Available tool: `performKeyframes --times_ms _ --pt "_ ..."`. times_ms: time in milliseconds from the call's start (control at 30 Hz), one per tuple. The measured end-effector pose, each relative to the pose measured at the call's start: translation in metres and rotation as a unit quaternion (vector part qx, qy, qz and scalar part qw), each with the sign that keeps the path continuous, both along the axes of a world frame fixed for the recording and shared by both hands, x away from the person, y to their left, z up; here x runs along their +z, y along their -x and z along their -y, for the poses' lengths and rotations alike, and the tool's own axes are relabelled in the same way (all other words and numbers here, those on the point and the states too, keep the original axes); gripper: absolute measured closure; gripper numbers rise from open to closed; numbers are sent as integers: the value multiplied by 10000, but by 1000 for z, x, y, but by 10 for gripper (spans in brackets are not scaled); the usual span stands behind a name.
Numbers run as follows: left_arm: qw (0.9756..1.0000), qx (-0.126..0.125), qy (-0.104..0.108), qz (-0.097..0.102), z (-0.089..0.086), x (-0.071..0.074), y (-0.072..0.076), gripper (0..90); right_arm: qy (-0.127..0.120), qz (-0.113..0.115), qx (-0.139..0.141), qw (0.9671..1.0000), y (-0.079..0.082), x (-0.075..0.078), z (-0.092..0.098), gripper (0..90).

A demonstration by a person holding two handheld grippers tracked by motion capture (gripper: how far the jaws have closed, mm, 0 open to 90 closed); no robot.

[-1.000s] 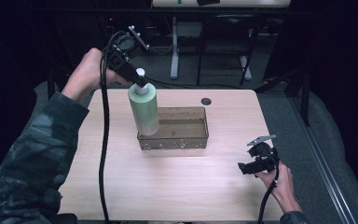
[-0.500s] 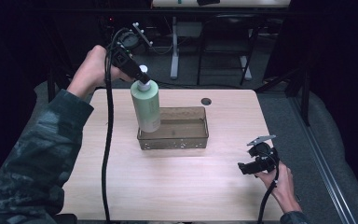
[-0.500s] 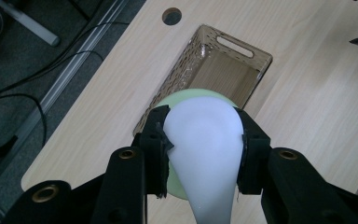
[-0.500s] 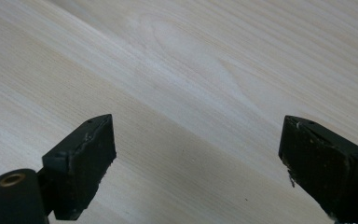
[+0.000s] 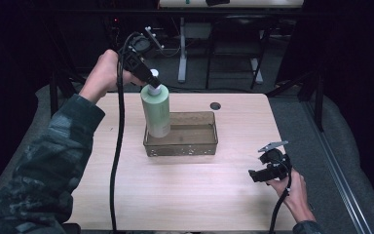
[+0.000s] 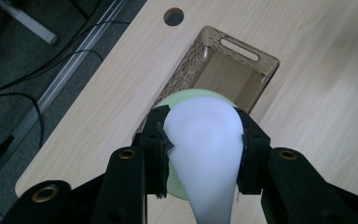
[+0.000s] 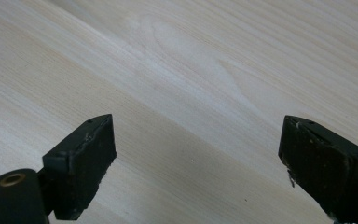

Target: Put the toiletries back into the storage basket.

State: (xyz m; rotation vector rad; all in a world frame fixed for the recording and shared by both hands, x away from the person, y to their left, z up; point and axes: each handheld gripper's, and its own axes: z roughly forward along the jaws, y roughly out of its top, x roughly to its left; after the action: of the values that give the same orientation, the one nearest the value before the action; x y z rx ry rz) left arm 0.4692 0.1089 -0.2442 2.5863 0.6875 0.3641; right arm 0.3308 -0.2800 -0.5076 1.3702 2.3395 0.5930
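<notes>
A pale green bottle (image 5: pixel 156 113) with a white cap (image 6: pixel 203 140) hangs slightly tilted at the left end of a brown perforated tray (image 5: pixel 195 146). My left gripper (image 5: pixel 150 82) comes down from the back left and is shut on the cap; in the left gripper view both pads press the cap's sides, and the green shoulder (image 6: pixel 186 95) shows beyond. I cannot tell whether the bottle's base touches the tray floor. My right gripper (image 5: pixel 256 175) lies low at the table's front right, open, with bare wood between its jaws (image 7: pixel 196 158).
The tray (image 6: pixel 242 51) has a slotted handle at its far end. A round cable hole (image 5: pixel 215 106) sits in the wooden table (image 5: pixel 175 195) behind the tray. The left gripper's black cable (image 5: pixel 117 161) hangs across the table's left side. Dark floor and table legs lie beyond the back edge.
The left hand and the bottle have shifted slightly to the right, over the tray's left end. The right gripper has stayed where it was.
</notes>
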Motion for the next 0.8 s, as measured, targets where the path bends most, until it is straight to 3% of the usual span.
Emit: performKeyframes --times_ms 800 --pt "9999 43 -3 -137 3 -33 -14 630 7 40 43 10000 0 -1 -1 50"
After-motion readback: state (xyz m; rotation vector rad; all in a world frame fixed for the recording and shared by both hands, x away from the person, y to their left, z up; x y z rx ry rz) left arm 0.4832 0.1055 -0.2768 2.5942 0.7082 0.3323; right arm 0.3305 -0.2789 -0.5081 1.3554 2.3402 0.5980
